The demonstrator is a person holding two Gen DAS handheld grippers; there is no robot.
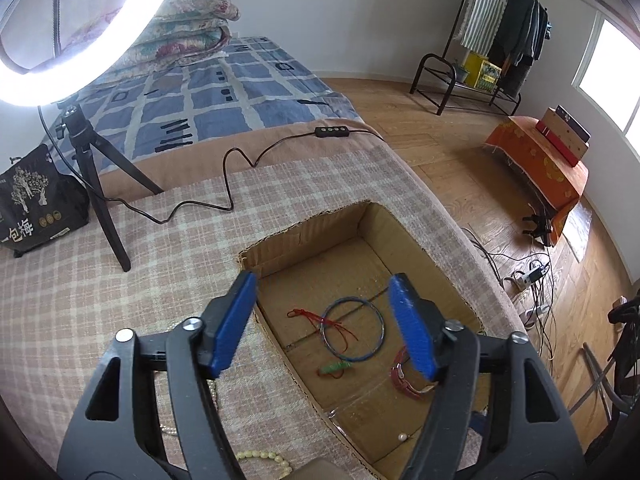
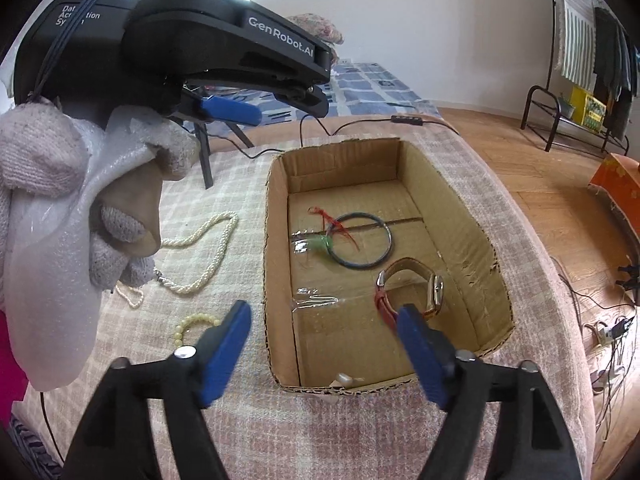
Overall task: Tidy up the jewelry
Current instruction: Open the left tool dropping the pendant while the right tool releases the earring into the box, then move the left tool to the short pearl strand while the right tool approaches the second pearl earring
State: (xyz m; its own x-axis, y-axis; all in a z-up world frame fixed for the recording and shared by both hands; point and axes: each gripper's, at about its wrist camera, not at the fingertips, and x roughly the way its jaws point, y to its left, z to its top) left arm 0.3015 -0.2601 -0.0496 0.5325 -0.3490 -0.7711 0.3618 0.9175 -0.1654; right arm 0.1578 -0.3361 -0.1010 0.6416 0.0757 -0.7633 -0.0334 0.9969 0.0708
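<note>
An open cardboard box (image 1: 304, 224) (image 2: 460, 216) lies on the checked cloth. Inside it are a blue bangle (image 1: 352, 328) (image 2: 362, 240), a red cord (image 1: 308, 316), a green charm (image 1: 334, 368) and a red-strapped watch (image 1: 404, 384) (image 2: 434, 292). My left gripper (image 1: 320, 280) hangs open above the box, with nothing between its fingers. My right gripper (image 2: 323, 309) stands open over the box's near left corner, also empty, its right finger in front of the watch strap. A pearl necklace (image 2: 208, 236) and a yellow bead bracelet (image 2: 192, 322) (image 1: 264, 458) lie on the cloth left of the box.
A ring light (image 1: 60, 60) on a black tripod (image 1: 100, 184) stands at the back left, its cable (image 1: 224, 176) trailing across the cloth. A black bag (image 1: 36, 200) sits far left. The table edge drops to wooden floor on the right. A gloved hand (image 2: 40, 144) holds the left gripper.
</note>
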